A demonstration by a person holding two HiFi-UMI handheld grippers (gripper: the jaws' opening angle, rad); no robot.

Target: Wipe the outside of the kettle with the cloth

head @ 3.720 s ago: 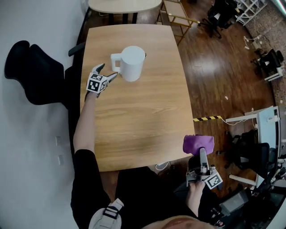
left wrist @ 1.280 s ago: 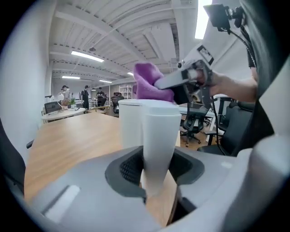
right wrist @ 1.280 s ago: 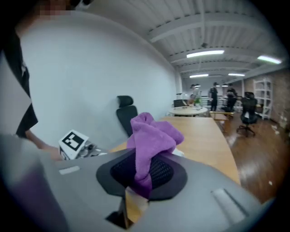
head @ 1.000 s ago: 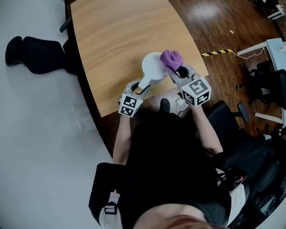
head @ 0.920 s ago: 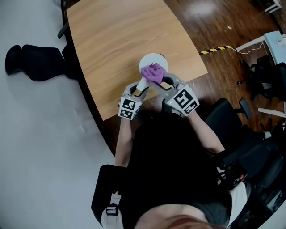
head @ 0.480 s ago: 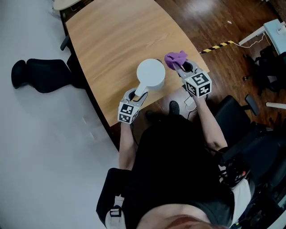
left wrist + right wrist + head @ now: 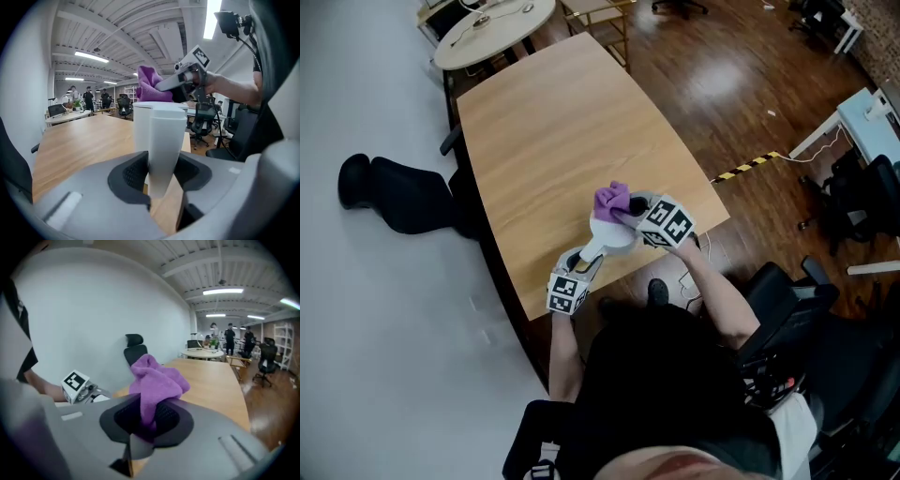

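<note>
White plastic kettle (image 7: 611, 236) is at the near edge of the light wooden bench (image 7: 544, 131), directly in front of the person.

Head view: left claw (image 7: 583, 261) comes in from the near side onto the kettle's handle. Right claw (image 7: 628, 214) holds a purple terry cloth (image 7: 611, 199) on the kettle's top, covering most of the far side of it. Can't tell from here whether the base is on the bench or lifted. A black office chair (image 7: 394, 192) stands off the bench's left edge. A round table (image 7: 492, 33) stands past the far end.

Left gripper view: left claw (image 7: 159, 176) is part-closed, with both pads clamped on the upright white handle (image 7: 164, 140). The kettle body (image 7: 140, 124) is just behind the handle. This view gives what the head view doesn't: the pad contact, and the cloth (image 7: 150, 86) bunched on the top rim, with the right claw (image 7: 164, 86) reaching in from the right at rim height. The kettle's inside shows in no view, so its contents are unknown.

Right gripper view: right claw (image 7: 147, 416) is closed on a fold of the cloth (image 7: 157, 378), and the rest bunches up out of the jaws. Only this view shows that grip. The left claw's marker cube (image 7: 75, 379) sits low left. The bench top (image 7: 211, 376) runs away behind the cloth, with people (image 7: 229, 338) standing far back.
</note>
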